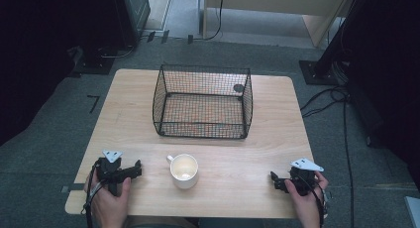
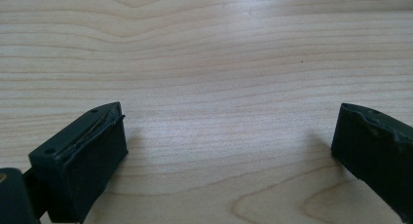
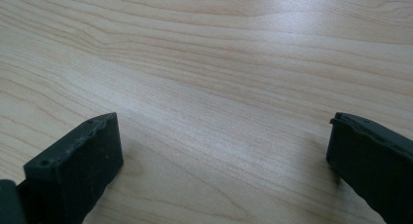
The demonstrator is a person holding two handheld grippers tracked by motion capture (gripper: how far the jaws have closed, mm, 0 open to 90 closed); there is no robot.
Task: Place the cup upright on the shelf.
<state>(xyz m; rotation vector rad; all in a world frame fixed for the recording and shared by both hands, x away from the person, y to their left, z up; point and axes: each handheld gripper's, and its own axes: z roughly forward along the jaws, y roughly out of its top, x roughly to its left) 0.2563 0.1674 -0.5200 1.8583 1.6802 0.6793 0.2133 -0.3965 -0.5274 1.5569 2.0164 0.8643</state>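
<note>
A white mug (image 1: 184,171) stands upright near the front middle of the wooden table (image 1: 247,156), its handle to the left; it looks empty. Behind it stands an empty black wire basket (image 1: 203,68). My left gripper (image 1: 134,169) rests at the front left, a short way left of the mug, pointing right toward it. In the left gripper view my left gripper (image 2: 229,121) is open over bare wood. My right gripper (image 1: 274,180) lies at the front right, pointing left. In the right gripper view my right gripper (image 3: 224,126) is open, with nothing between its jaws.
A dark round spot (image 1: 238,87) shows on the tabletop through the basket's back right corner. Grey carpet surrounds the table, with cables (image 1: 327,101) on the floor at right and dark stands at the back corners.
</note>
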